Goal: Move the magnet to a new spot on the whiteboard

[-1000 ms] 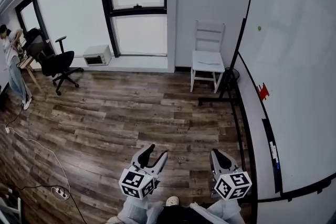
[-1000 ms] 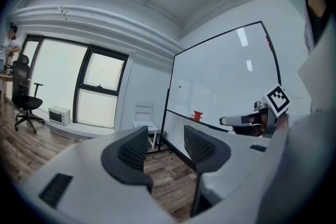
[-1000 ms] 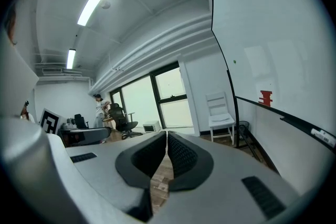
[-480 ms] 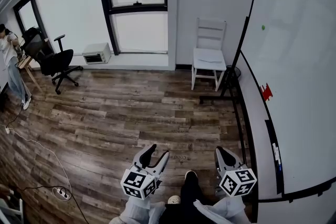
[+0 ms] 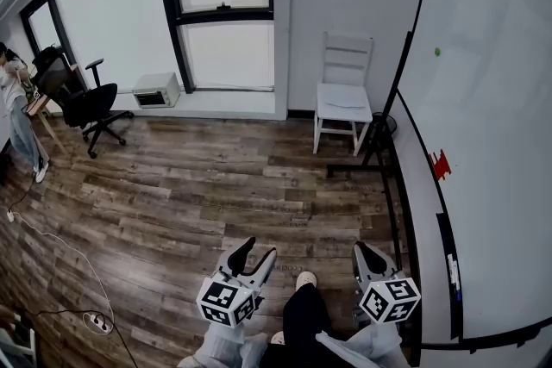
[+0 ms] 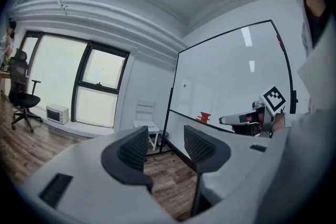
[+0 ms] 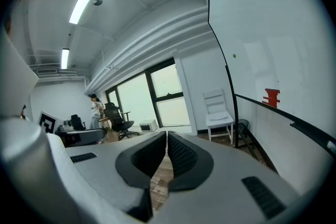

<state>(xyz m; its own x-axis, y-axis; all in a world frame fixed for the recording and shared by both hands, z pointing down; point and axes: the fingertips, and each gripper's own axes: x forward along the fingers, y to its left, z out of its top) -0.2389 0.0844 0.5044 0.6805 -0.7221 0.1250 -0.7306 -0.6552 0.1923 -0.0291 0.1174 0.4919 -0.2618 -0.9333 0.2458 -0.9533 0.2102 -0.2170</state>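
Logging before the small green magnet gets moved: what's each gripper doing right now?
Left gripper: open, empty.
Right gripper: closed, holding nothing.

I log a wood-plank floor (image 5: 216, 185) carrying a white chair (image 5: 343, 99), a black office chair (image 5: 90, 108) and a microwave (image 5: 156, 89) (a power strip (image 5: 97, 321) lies bottom-left).

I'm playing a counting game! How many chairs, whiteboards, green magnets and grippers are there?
Chairs: 2 (white chair, black office chair)
Whiteboard: 1
Green magnet: 1
Grippers: 2 (left gripper, right gripper)
Total: 6
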